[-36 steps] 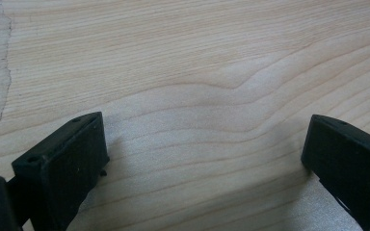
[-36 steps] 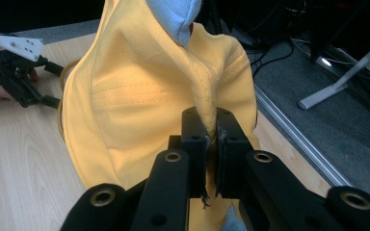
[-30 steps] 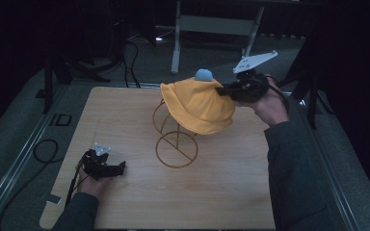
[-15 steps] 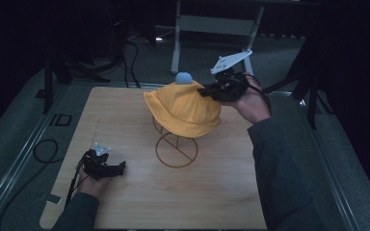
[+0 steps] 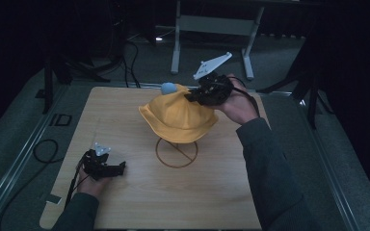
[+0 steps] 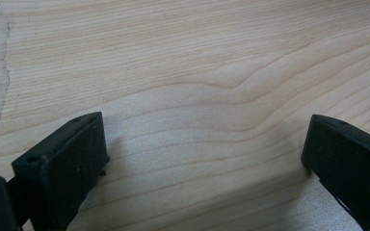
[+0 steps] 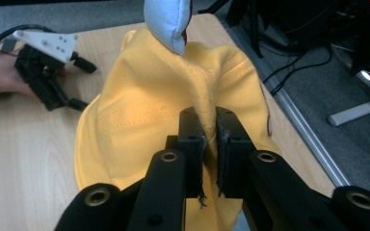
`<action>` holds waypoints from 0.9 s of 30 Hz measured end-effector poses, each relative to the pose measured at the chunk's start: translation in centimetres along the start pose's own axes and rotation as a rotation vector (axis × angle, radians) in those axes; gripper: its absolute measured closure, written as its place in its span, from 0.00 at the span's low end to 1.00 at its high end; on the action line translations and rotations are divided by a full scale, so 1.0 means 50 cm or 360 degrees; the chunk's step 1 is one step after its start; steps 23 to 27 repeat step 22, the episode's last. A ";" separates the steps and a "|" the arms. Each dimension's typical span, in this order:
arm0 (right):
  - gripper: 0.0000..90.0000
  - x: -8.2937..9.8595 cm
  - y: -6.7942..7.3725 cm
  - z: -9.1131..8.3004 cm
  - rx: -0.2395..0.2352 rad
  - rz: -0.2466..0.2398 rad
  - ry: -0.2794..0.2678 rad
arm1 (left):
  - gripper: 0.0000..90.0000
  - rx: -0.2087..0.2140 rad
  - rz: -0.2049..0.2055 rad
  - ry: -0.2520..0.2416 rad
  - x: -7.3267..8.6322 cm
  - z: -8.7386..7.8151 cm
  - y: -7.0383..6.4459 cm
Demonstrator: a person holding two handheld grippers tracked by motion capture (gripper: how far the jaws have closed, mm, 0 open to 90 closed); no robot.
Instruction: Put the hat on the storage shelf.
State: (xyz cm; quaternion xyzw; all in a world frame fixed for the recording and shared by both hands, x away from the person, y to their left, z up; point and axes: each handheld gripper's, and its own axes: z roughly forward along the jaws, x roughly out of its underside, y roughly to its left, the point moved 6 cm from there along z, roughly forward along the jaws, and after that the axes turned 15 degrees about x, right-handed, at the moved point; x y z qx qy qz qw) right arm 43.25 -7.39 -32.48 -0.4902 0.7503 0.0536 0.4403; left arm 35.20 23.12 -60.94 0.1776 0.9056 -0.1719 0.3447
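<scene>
A yellow bucket hat [image 5: 178,118] with a pale blue bobble [image 5: 168,88] on top hangs over a wire stand [image 5: 176,152] at mid-table. My right gripper [image 5: 192,97] is shut on a pinched fold of the hat's crown, seen close up in the right gripper view as yellow cloth [image 7: 149,110] squeezed between the two black jaws [image 7: 206,126]. My left gripper [image 5: 120,168] lies low on the table at the front left, open, with bare wood between its fingers [image 6: 62,163]. It also appears far off in the right gripper view [image 7: 79,82].
The wooden table [image 5: 125,202] has a metal rail along its left edge. Cables [image 5: 43,149] trail on the grey floor at left. A white-legged desk frame [image 5: 212,24] stands behind the table.
My right gripper has carried the hat leftward and down, so it now sits over the wire stand. The left gripper has stayed where it was.
</scene>
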 end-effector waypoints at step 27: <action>0.42 -0.007 -0.041 -0.063 0.0095 0.0178 -0.0235 | 0.02 0.0001 0.0006 0.0006 0.000 0.000 0.000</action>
